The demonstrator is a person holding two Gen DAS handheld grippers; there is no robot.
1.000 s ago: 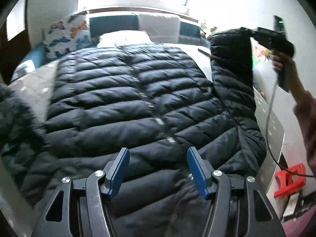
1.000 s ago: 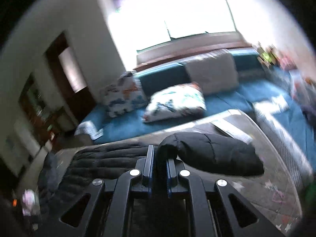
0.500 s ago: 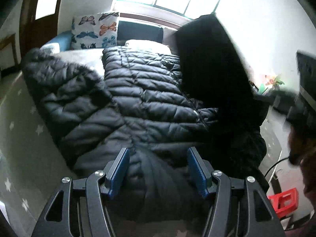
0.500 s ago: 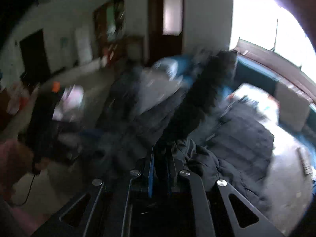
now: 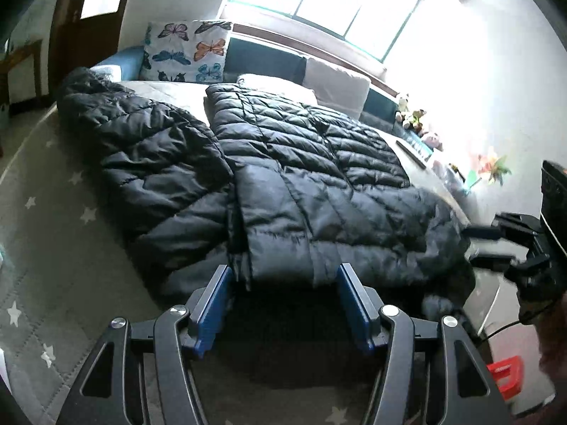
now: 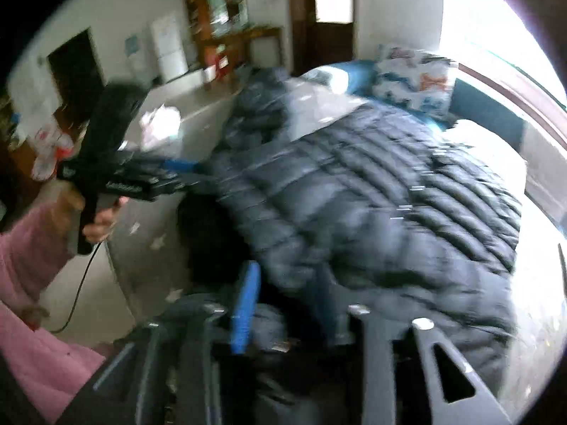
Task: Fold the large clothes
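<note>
From my left wrist view, the black puffer jacket (image 5: 312, 184) fills the middle of the frame, spread over a grey star-print cover (image 5: 63, 233). One sleeve (image 5: 149, 163) lies out toward the left of the frame; the other side is folded in across the quilted front, with its edge running down the centre. My left tool (image 5: 283, 304) sits at the bottom centre with its blue pads (image 5: 212, 304) apart, nothing pinched between them, the jacket's near hem just beyond the tips. At the right edge I see my right tool (image 5: 490, 246), its two fingers parted beside the jacket's rumpled right side.

The right wrist view is blurred. There the right tool's jaws have just been opening; jacket fabric lies between them, but the pads do not seem to press on it. At left, a hand (image 6: 101, 217) in a pink sleeve (image 6: 32, 248) holds the left tool. A butterfly pillow (image 5: 189, 51) stands at upper left under the window (image 5: 326, 3).
</note>
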